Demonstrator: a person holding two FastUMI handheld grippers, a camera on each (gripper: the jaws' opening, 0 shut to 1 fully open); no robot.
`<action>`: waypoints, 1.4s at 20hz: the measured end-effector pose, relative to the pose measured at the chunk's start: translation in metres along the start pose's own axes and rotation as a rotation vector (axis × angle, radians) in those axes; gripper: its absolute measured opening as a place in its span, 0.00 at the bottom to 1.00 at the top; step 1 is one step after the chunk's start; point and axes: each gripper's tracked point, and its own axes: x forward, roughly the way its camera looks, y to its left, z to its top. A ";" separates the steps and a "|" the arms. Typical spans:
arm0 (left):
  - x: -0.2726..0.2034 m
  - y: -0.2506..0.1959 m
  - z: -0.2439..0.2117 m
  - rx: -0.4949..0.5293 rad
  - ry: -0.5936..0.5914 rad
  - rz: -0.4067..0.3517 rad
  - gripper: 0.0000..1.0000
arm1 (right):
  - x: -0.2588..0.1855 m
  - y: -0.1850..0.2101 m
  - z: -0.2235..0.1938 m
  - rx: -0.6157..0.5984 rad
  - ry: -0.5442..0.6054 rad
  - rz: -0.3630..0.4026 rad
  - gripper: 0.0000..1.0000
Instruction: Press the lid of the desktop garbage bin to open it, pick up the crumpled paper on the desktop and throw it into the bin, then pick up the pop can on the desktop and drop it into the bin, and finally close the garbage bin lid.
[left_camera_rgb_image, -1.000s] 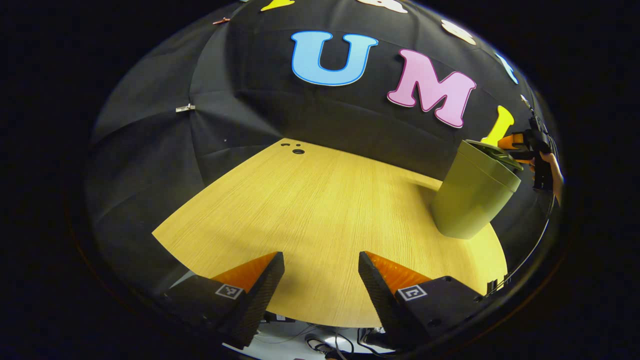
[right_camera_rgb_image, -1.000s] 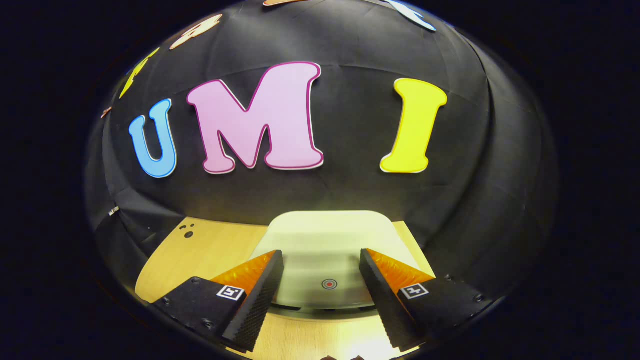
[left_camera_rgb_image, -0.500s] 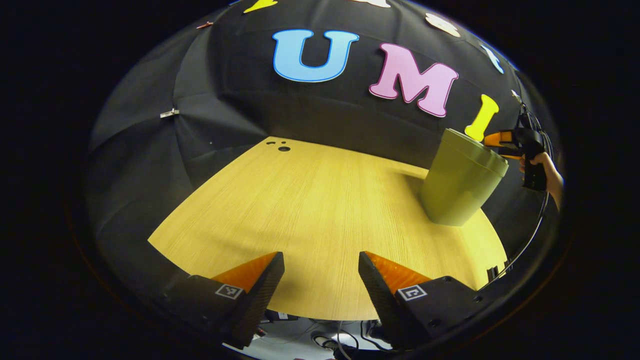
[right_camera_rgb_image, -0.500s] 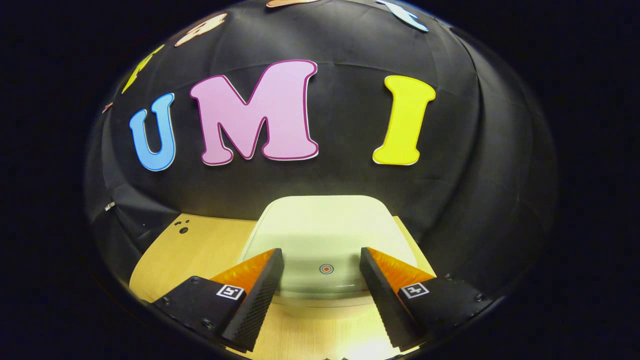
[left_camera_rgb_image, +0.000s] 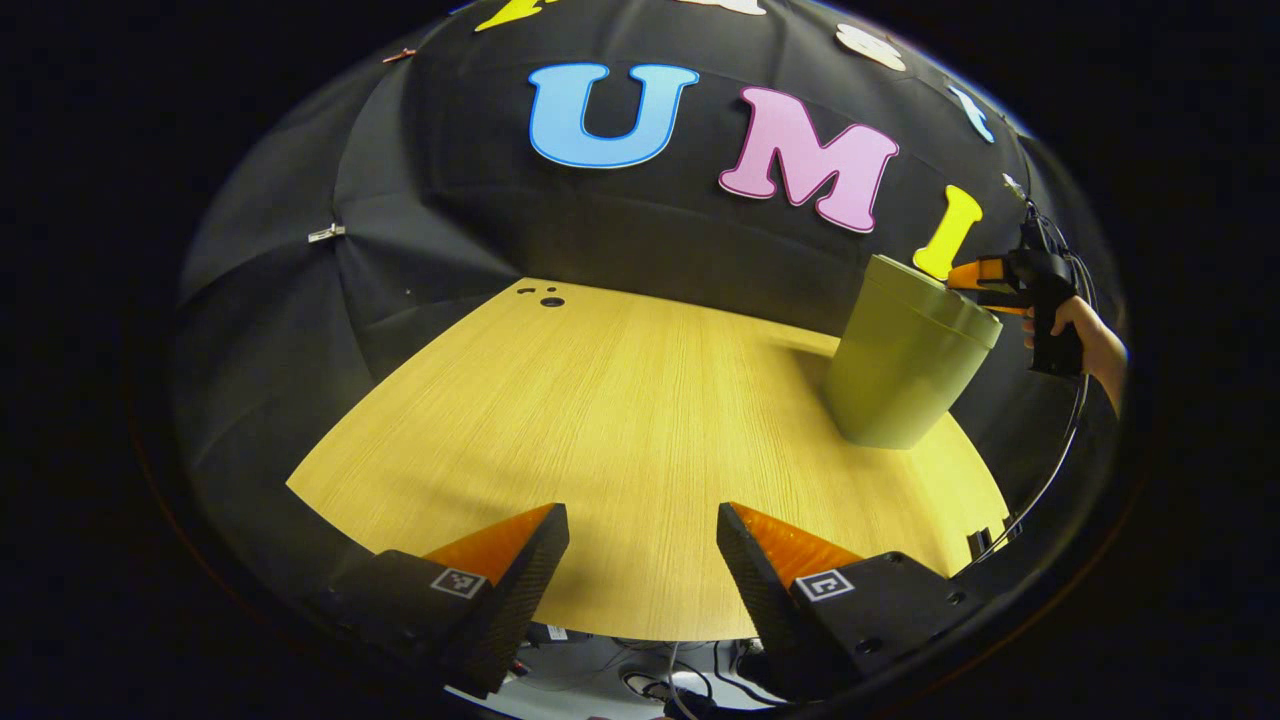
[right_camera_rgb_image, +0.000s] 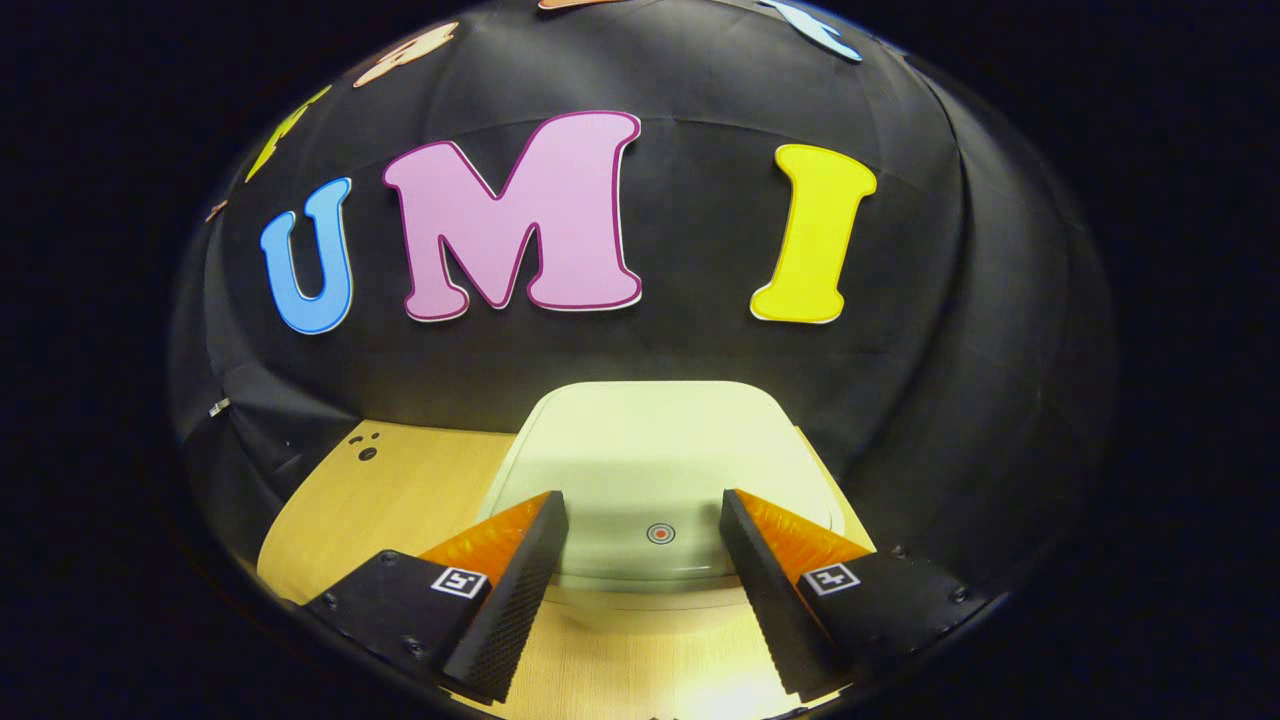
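The olive-green garbage bin (left_camera_rgb_image: 900, 370) stands at the table's right side in the left gripper view, its lid lying flat. A hand (left_camera_rgb_image: 1085, 340) holds my right gripper (left_camera_rgb_image: 975, 285) just over the bin's top edge. In the right gripper view the pale lid (right_camera_rgb_image: 650, 450) sits shut below and ahead, with its red ring mark (right_camera_rgb_image: 660, 534) between the spread fingers of my right gripper (right_camera_rgb_image: 643, 512), which is open and holds nothing. My left gripper (left_camera_rgb_image: 643, 520) hovers open over the table's near edge, far left of the bin.
The wooden table (left_camera_rgb_image: 600, 420) stretches wide between my left gripper and the bin. Small dark holes (left_camera_rgb_image: 550, 300) mark its far left corner. Cables and floor clutter (left_camera_rgb_image: 660, 680) lie below the near edge. The black cloth wall stands close behind the bin.
The bin lid, slightly raised with a dark gap a second ago, now lies flat. The right gripper has lifted a little off it. The left gripper has drifted slightly.
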 end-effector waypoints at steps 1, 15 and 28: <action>0.000 -0.002 0.004 0.005 -0.013 -0.002 0.96 | -0.002 -0.001 0.001 0.002 -0.011 -0.001 0.98; -0.043 -0.039 0.128 0.059 -0.324 -0.009 0.96 | -0.135 0.021 0.029 -0.080 -0.284 0.010 0.96; -0.065 -0.054 0.140 0.066 -0.423 -0.021 0.96 | -0.196 0.063 -0.045 -0.044 -0.245 0.090 0.96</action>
